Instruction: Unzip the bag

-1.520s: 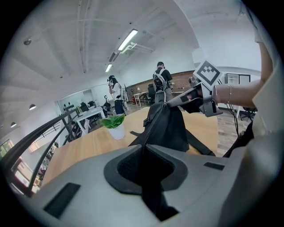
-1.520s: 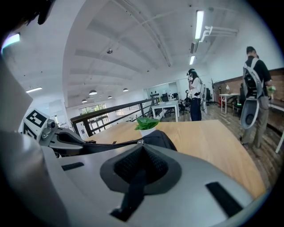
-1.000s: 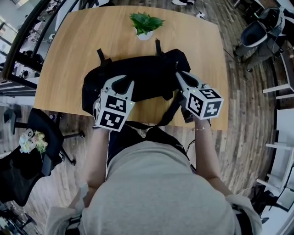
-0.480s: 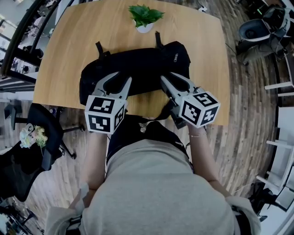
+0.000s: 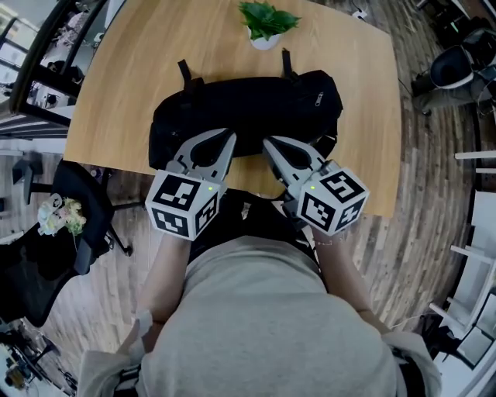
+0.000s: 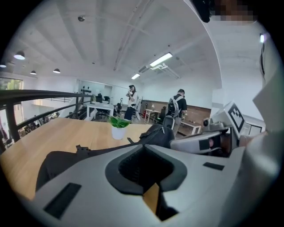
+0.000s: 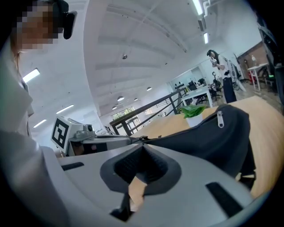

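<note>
A black bag (image 5: 248, 108) lies lengthwise on the wooden table (image 5: 139, 70), with a silver zipper pull (image 5: 316, 98) at its right end. Both grippers sit side by side at the bag's near edge, around its middle. My left gripper (image 5: 232, 136) is shut after its jaws have just been closing, with nothing between them. My right gripper (image 5: 267, 142) has also just been closing and is shut on nothing. In the left gripper view the closed jaws (image 6: 144, 145) point over the bag (image 6: 66, 159). The right gripper view shows its jaws (image 7: 142, 144) beside the bag (image 7: 208, 137) and the pull (image 7: 219, 119).
A small potted plant (image 5: 266, 23) stands behind the bag at the table's far side. A dark office chair (image 5: 62, 233) is on the floor at the left, another chair (image 5: 465, 70) at the right. People stand far off in the room (image 6: 177, 106).
Both grippers stood open half a second ago and are now shut. The right gripper has moved left from the bag's right end toward its middle, close to the left gripper.
</note>
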